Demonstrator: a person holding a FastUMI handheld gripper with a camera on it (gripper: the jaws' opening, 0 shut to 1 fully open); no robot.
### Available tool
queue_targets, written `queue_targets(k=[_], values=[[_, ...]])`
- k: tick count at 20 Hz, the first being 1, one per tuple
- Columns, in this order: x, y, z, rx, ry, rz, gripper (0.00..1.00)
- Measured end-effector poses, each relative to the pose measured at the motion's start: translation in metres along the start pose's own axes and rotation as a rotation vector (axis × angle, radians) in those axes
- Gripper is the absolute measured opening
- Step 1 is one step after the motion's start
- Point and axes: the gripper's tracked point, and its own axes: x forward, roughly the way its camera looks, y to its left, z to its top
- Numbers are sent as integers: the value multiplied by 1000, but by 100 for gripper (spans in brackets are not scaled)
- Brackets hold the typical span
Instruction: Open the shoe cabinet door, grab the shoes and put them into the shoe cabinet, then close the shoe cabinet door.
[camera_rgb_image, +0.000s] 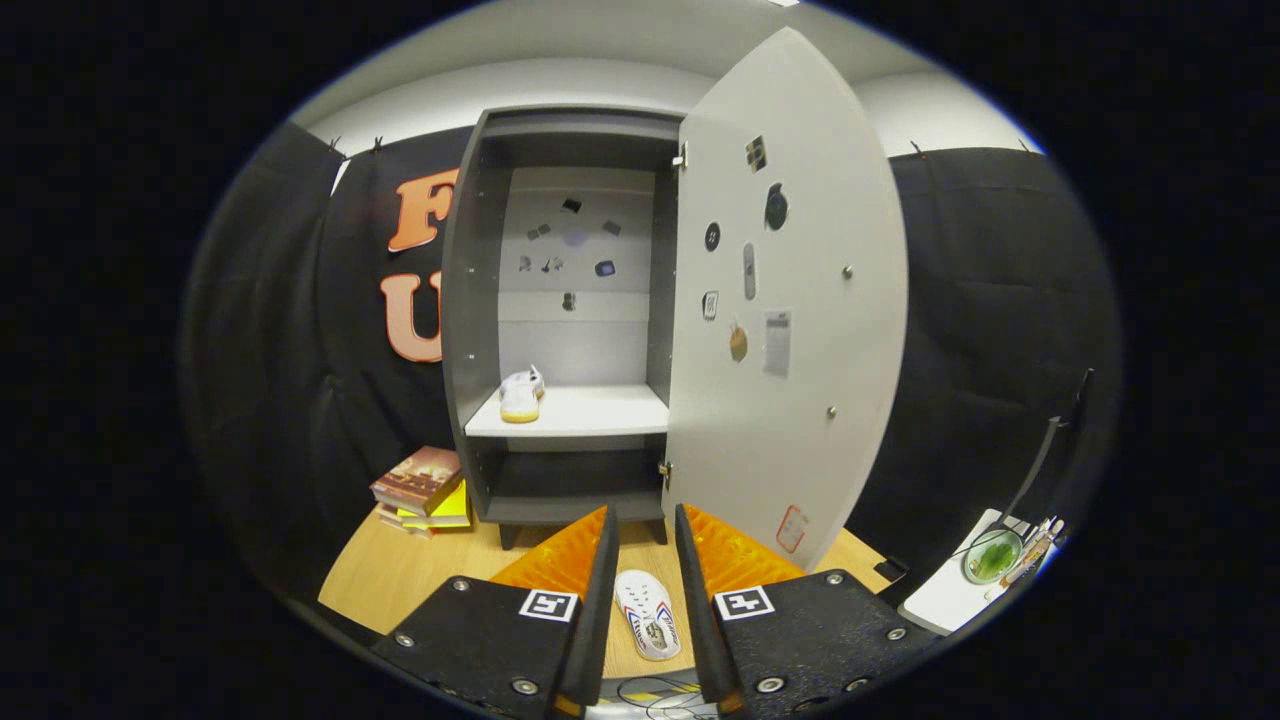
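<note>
The grey shoe cabinet (470, 330) stands ahead with its pale door (790, 320) swung wide open to the right. One white shoe (521, 393) with a tan sole rests on the left of the cabinet's light shelf (600, 412). A second white shoe (647, 612) lies on the wooden floor, seen through the gap between my fingers and below them. My gripper (645, 525) is open, held above the floor in front of the cabinet, and nothing is pressed between its fingers.
A stack of books (425, 490) lies on the floor left of the cabinet's base. At the right stands a small white table (950, 600) with a green dish (993, 556) and a thin black stand. Black cloth walls close in both sides.
</note>
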Motion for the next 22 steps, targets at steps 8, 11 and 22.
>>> queue_targets(k=[8, 11, 22], values=[[76, 21, -162, -79, 231, 50, 46], [101, 23, -228, -83, 368, 61, 50], [161, 15, -333, -123, 624, 121, 65]])
